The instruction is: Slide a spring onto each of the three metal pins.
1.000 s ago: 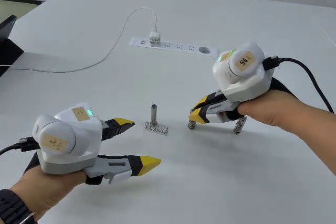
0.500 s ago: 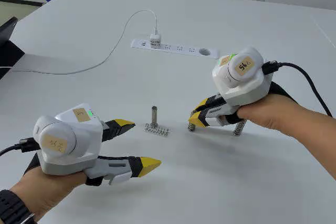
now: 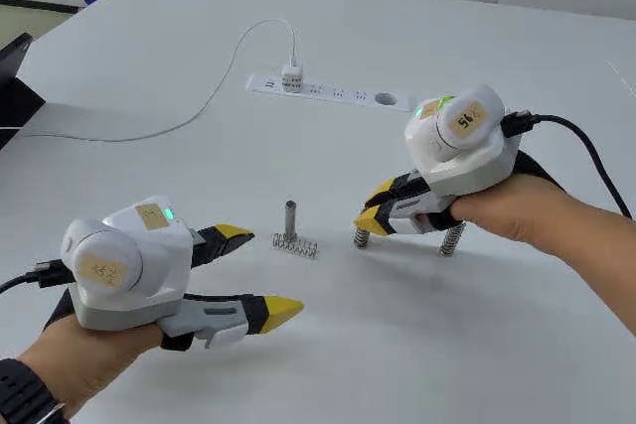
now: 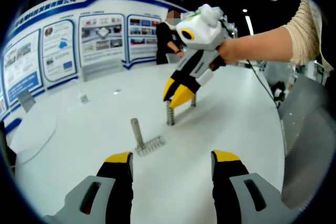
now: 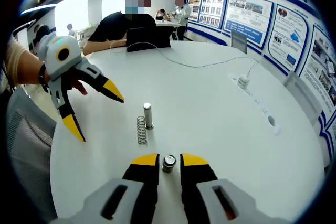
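Note:
A bare metal pin stands mid-table with a loose spring lying at its foot. To its right are two pins wearing springs, one just under my right gripper, the other below the hand. In the right gripper view the jaws stand a little apart, with that pin's top showing in the gap. My left gripper is wide open and holds nothing, short of the bare pin and loose spring.
A white power strip with a plugged charger and a trailing cable lies at the back. A dark object sits at the left edge. People sit at the table's far side.
My right gripper has shifted only slightly above the spring-covered pin. The left gripper, bare pin and loose spring have stayed put.

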`<state>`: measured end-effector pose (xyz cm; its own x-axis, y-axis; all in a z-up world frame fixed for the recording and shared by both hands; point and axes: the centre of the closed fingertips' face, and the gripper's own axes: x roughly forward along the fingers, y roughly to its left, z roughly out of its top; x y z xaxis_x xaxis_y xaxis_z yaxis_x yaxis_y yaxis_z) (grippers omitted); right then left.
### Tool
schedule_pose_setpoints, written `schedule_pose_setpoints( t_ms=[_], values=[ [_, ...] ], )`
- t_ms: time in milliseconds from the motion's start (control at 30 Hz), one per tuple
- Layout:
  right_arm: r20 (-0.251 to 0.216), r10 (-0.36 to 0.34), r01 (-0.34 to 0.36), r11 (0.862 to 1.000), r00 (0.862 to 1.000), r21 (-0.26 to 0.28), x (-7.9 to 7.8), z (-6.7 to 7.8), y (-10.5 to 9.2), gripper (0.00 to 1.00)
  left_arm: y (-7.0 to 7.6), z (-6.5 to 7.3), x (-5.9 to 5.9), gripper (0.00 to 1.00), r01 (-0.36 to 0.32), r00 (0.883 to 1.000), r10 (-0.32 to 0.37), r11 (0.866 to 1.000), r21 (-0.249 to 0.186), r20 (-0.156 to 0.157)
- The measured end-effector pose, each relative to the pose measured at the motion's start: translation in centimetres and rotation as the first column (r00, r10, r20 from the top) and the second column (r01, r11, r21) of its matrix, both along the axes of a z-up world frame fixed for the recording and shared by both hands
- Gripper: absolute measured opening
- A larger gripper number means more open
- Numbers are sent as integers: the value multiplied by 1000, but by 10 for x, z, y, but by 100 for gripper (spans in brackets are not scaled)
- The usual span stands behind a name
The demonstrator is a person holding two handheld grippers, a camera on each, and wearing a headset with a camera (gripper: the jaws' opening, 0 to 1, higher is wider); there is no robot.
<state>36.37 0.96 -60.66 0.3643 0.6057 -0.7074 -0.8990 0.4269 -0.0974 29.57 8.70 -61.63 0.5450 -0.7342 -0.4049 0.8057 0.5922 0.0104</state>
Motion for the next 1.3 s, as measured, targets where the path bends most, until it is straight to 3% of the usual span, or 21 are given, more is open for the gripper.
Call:
schedule_pose_setpoints(
  t_ms=[167, 633, 1300],
  values=[
    [21, 17, -17, 1000, 1000, 11, -2, 9, 7, 17, 0, -1, 0, 61, 0, 1000, 0, 1000, 2, -1],
    [42, 76, -77, 997, 996, 24, -10, 14, 33, 17, 4, -1, 0, 61, -5, 1000, 5, 1000, 3, 1],
    [-5, 135, -135, 991, 991, -14, -20, -15, 52, 17, 9, -3, 0, 60, -19, 1000, 19, 1000, 4, -5]
  ],
)
